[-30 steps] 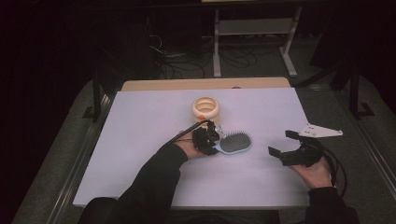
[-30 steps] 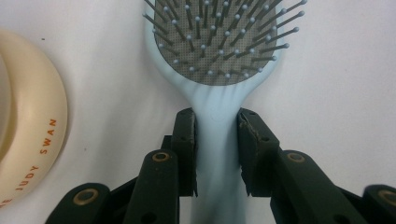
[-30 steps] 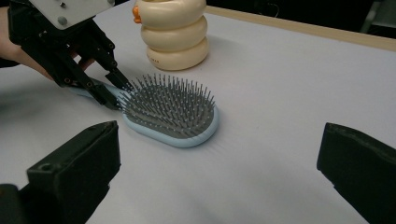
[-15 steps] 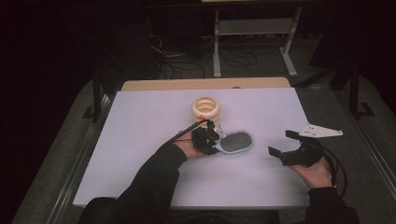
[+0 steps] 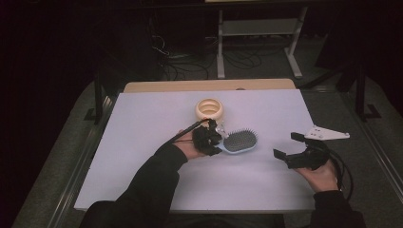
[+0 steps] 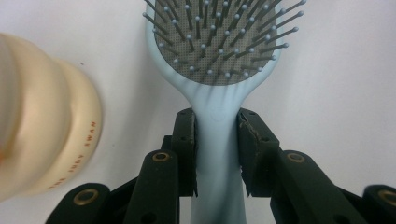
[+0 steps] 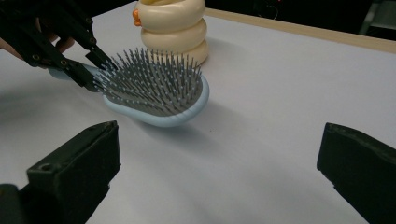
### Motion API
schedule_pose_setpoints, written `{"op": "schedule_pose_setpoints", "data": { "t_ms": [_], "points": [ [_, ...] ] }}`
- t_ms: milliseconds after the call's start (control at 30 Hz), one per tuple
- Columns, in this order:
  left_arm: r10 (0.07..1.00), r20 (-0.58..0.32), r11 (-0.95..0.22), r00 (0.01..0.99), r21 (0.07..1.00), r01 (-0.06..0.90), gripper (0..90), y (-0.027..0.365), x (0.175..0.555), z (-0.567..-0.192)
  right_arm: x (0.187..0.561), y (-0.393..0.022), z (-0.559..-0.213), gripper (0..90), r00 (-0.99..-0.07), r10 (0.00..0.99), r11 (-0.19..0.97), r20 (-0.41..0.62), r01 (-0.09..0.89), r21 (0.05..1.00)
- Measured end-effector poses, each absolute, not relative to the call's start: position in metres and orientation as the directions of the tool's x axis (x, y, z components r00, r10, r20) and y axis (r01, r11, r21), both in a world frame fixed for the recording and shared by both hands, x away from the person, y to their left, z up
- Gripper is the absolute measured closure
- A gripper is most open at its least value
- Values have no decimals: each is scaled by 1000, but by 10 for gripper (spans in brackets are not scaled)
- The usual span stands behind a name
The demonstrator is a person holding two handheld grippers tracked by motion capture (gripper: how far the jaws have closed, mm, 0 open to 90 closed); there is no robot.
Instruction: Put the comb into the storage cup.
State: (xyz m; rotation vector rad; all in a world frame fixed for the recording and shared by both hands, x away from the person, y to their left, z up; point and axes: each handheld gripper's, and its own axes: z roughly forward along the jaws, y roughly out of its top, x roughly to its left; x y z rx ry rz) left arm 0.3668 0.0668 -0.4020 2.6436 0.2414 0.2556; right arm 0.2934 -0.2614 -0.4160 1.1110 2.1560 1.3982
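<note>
A light blue hairbrush [image 5: 241, 141] [image 6: 219, 46] with grey bristles facing up hangs just above the white table, head tipped toward the right. My left gripper [image 5: 214, 142] [image 6: 217, 121] is shut on its handle, both pads pressed against the sides. In the right gripper view the hairbrush [image 7: 154, 88] casts a shadow under its raised head. My right gripper [image 5: 286, 145] [image 7: 219, 135] stands open to the right of the brush, a hand's width away, nothing between its jaws.
A cream ringed duck-shaped toy [image 5: 211, 109] [image 6: 42, 135] [image 7: 173, 28] stands just behind the left gripper. The white table [image 5: 142, 142] has a wooden strip at its far edge. A metal shelf frame [image 5: 256, 28] stands on the floor beyond.
The left gripper has lifted the hairbrush slightly off the table and nudged it to the right. The right gripper has stayed put.
</note>
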Motion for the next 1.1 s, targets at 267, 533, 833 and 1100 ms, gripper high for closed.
{"op": "schedule_pose_setpoints", "data": {
  "t_ms": [267, 533, 833, 1100],
  "points": [
    [208, 152, -874, 966, 472, 114, 703, 71, 361, -382, 294, -262, -416, 0, -634, 763, 210, 127, 429, 879],
    [218, 152, -856, 964, 504, 113, 703, 82, 360, -370, 296, -263, -417, 0, -632, 765, 211, 127, 432, 877],
    [229, 166, -850, 959, 515, 113, 703, 90, 363, -359, 295, -262, -418, 0, -629, 767, 211, 131, 439, 873],
    [238, 181, -842, 954, 528, 110, 703, 94, 366, -349, 295, -263, -418, 0, -627, 767, 206, 134, 440, 874]
  ]
}}
